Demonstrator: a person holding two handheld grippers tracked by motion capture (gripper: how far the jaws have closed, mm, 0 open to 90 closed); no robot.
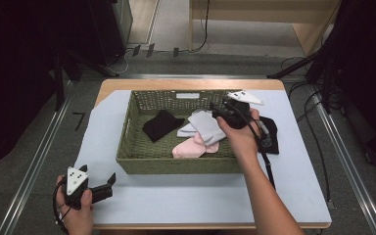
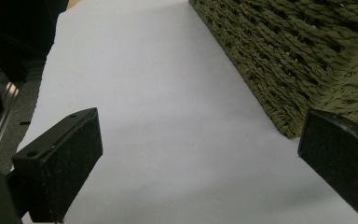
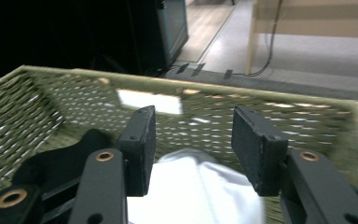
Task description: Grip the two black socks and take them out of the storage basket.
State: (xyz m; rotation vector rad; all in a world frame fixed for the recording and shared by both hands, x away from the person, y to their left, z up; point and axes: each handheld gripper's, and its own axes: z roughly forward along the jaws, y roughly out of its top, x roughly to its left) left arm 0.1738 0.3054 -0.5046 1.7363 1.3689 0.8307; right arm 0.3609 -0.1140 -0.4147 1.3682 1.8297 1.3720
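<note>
Above the right end of the olive-green woven basket [image 1: 176,166]: right gripper [image 3: 193,140], jaws partly apart, nothing between the pads. Directly beneath it in the basket, a pale grey-white sock [image 1: 206,126], overlapping a light pink sock [image 1: 191,148]; a black sock [image 1: 161,125] apart to their left. Outside the basket's right wall, a black cloth item [image 1: 270,133] on the pale blue table cover [image 1: 176,200]. At the near left corner of that cover: left gripper [image 1: 111,183], jaws wide apart and empty, resting just short of the basket's corner.

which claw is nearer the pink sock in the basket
Right. The right claw hangs over the basket, just beyond the pink sock; the left claw rests outside the basket's near left corner.
</note>
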